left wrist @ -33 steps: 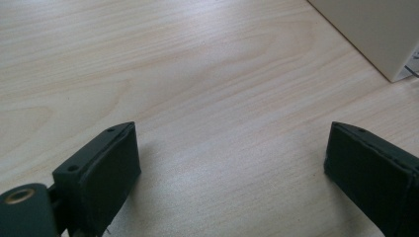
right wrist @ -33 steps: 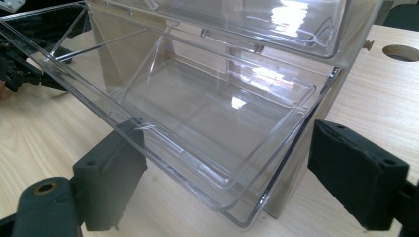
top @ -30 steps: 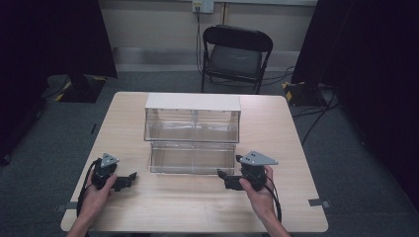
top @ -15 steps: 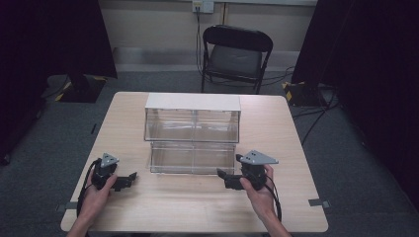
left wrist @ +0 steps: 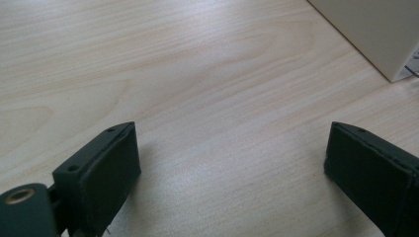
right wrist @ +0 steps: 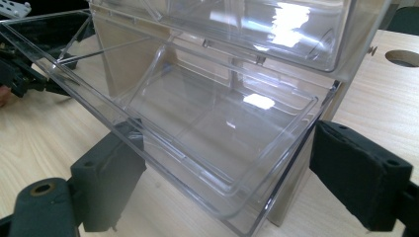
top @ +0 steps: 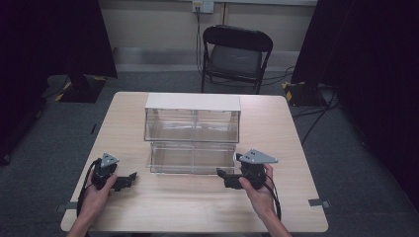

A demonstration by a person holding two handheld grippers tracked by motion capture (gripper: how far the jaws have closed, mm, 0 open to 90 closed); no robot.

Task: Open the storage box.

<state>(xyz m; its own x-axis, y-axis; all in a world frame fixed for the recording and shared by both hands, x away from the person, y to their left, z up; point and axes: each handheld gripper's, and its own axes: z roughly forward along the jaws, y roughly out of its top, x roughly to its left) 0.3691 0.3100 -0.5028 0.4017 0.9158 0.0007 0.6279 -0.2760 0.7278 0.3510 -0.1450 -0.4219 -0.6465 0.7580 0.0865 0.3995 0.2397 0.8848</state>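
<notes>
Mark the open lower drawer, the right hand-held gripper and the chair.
lower drawer (right wrist: 207, 123), right gripper view, its clear floor
right hand-held gripper (top: 221, 174), high view, between its fingertips
chair (top: 234, 60), high view, its seat

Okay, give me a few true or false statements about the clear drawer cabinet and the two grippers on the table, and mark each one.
1. The lower drawer of the clear cabinet is pulled out toward the person. True.
2. The left gripper holds a drawer between its jaws. False: its jaws stand wide apart over bare table.
3. The right gripper is open, with the drawer's clear front between its jaws. True.
4. The open drawer is full of parts. False: it looks empty.
5. A folding chair stands beyond the table. True.
</notes>
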